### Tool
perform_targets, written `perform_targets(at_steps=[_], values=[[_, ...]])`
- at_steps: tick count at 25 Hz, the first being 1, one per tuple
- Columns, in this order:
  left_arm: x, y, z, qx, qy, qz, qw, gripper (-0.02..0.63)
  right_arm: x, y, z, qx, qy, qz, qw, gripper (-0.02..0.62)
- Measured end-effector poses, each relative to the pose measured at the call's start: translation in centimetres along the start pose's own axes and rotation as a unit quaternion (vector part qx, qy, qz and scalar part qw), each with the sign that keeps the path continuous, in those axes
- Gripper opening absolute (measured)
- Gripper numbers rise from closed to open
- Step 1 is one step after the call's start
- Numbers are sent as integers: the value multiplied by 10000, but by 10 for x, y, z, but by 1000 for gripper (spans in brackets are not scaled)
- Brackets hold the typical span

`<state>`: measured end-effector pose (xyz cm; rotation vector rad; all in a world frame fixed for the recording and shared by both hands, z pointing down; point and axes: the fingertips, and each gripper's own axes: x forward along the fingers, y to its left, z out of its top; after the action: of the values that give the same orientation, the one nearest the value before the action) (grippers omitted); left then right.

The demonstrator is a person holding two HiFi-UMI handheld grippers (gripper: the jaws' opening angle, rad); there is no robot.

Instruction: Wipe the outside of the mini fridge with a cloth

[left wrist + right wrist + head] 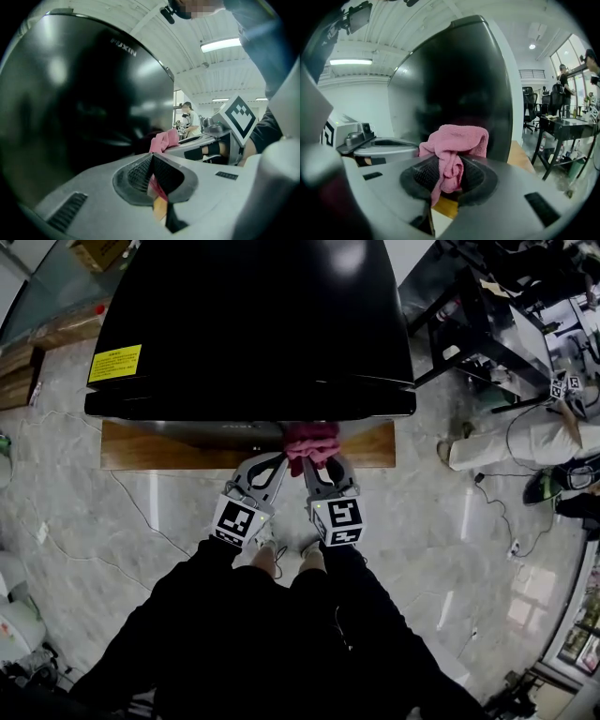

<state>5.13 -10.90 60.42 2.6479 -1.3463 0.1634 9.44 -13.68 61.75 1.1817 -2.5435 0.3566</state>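
Observation:
The black mini fridge (253, 315) stands on a low wooden platform (150, 448), and I look down on its top. A bunched pink cloth (310, 443) is pressed against the fridge's front face near its lower edge. My right gripper (311, 465) is shut on that cloth (457, 136), whose folds bulge out beyond the jaws (449, 164) toward the fridge door (459, 79). My left gripper (279, 461) sits just to the left, shut with nothing held (151, 159), its tip close to the dark door (84, 93). The cloth (165, 139) shows beyond it.
A yellow label (115, 363) is stuck on the fridge top at the left. A black desk (487, 324) and a person's legs (511, 442) are to the right. Cables trail over the marble floor (141, 521). My own feet stand just behind the grippers.

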Motion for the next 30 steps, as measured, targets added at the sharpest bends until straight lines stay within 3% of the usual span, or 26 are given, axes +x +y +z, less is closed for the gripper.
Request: perform_targets(at_steps=[10, 18, 23, 30], values=[[8, 20, -85, -198, 591, 74, 9980, 6, 42, -2, -85, 457, 748, 46, 9961, 100], [6, 21, -99, -289, 781, 126, 9964, 6, 58, -11, -129, 852, 1291, 21, 9880, 101], [-9, 14, -77, -284, 634, 107, 9975, 6, 33, 3, -112, 783, 1280, 125, 9886, 101], [-53, -9, -13, -219, 260, 130, 9993, 6, -45, 40, -36, 390, 651, 244, 9968, 101]])
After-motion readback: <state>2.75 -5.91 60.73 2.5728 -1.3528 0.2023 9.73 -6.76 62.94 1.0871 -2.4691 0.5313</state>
